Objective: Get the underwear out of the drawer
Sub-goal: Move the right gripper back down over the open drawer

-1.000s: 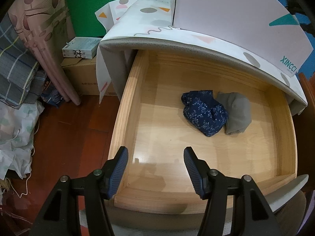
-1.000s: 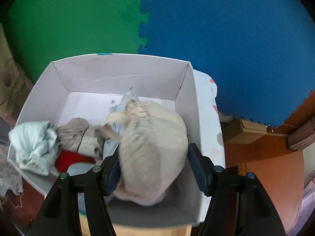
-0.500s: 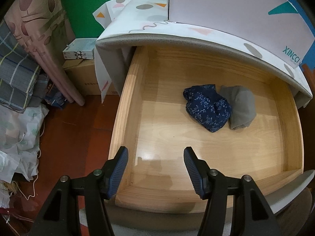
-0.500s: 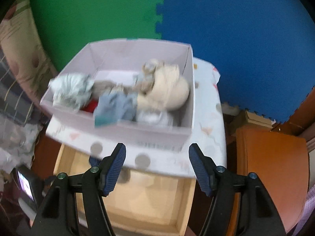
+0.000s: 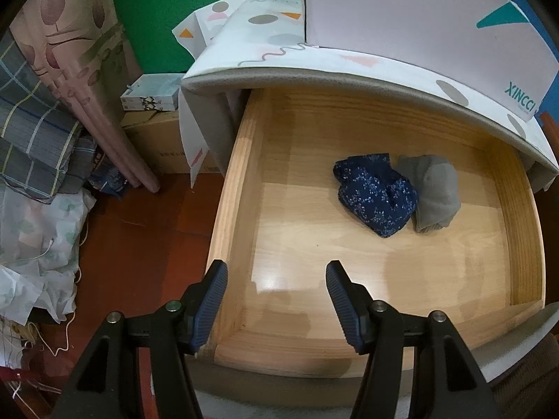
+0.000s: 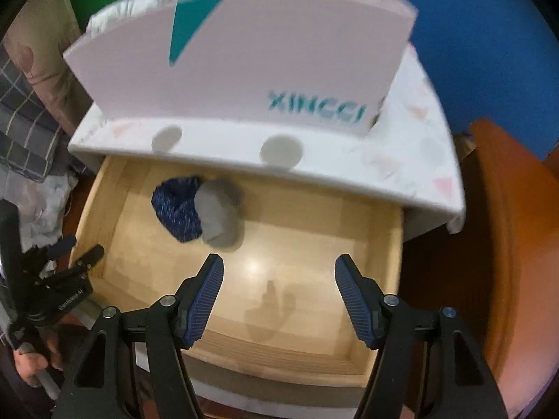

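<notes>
The wooden drawer (image 5: 237, 188) (image 6: 349, 363) stands pulled out under a white patterned top. Two bundled pieces of underwear lie side by side near its back: a navy floral one (image 5: 375, 197) (image 6: 178, 209) and a grey one (image 5: 435, 192) (image 6: 218, 213). My left gripper (image 5: 276, 300) hovers open over the drawer's front left corner with nothing between its fingers. My right gripper (image 6: 279, 296) hangs open and empty above the drawer's middle front, a short way before the grey bundle. The left gripper (image 6: 82, 262) and the hand holding it show at the left of the right wrist view.
A white box (image 6: 244, 63) marked XINCCI, with clothes in it, sits on the patterned top (image 5: 314, 66) over the drawer. Left of the drawer are a cardboard box (image 5: 164, 139), folded fabrics (image 5: 38, 132) and a cord on the red-brown floor (image 5: 132, 244). Orange-brown furniture (image 6: 506, 244) stands on the right.
My right gripper let go of the beige garment in the white box, then swung back and down over the open drawer. The left gripper stayed put.
</notes>
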